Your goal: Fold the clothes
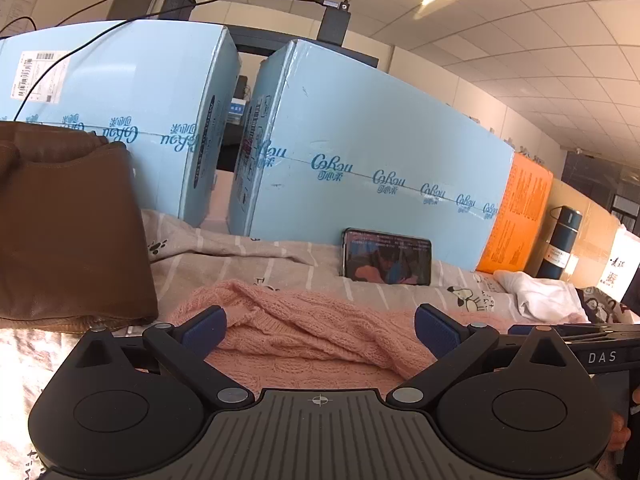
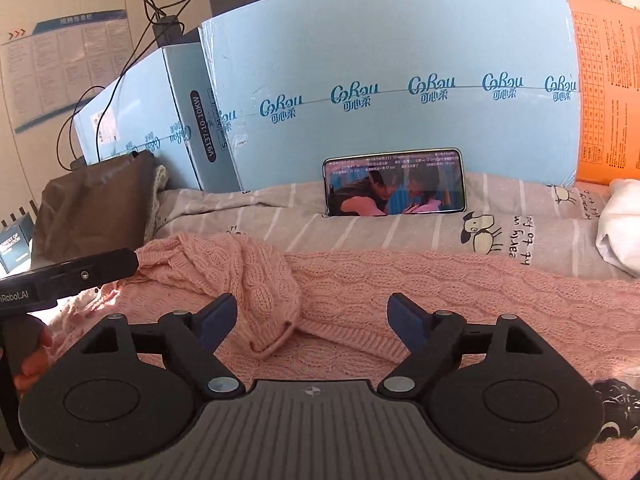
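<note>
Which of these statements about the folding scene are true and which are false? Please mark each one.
1. Both the left gripper and the right gripper are open. True.
2. The pink knitted sweater hangs on a hanger. False: it lies on the striped bedsheet.
3. A phone with a lit screen leans against a light blue box. True.
4. The brown garment lies to the right of the sweater. False: it is on the left.
5. The right gripper holds a sleeve. False: its pads press on nothing.
</note>
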Action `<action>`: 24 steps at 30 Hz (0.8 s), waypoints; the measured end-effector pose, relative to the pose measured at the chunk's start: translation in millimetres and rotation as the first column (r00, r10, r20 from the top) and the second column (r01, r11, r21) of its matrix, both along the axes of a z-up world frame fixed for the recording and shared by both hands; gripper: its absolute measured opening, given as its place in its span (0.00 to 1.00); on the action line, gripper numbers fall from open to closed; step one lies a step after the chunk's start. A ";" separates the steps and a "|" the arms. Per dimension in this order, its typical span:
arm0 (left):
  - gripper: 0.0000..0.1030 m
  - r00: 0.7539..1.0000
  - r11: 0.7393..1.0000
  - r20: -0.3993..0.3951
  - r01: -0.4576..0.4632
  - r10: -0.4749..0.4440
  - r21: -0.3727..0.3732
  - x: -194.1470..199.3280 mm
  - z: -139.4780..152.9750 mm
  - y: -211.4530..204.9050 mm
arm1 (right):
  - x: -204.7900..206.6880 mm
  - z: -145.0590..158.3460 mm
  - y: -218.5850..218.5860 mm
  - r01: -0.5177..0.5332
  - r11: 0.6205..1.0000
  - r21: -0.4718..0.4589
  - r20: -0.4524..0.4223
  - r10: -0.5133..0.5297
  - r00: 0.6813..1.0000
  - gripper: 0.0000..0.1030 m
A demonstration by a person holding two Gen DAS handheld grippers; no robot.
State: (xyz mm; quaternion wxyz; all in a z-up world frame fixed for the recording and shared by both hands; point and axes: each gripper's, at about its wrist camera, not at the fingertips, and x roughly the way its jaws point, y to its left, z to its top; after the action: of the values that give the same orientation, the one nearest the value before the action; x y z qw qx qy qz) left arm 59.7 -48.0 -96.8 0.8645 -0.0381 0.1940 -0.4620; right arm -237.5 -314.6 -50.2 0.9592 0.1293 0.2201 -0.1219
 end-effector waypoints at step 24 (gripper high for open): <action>1.00 0.811 0.791 0.357 0.196 -0.463 0.580 -121.1 0.2 63.2 | -168.6 -17.8 12.0 -0.171 0.913 -0.370 -0.199 0.103 0.975 1.00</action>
State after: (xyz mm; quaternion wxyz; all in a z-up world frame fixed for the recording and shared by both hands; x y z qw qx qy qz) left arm -61.4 15.2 -96.5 0.7644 0.3475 0.0929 -0.5352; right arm -406.1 -302.6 -68.0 0.9489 -0.0883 0.2837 -0.1058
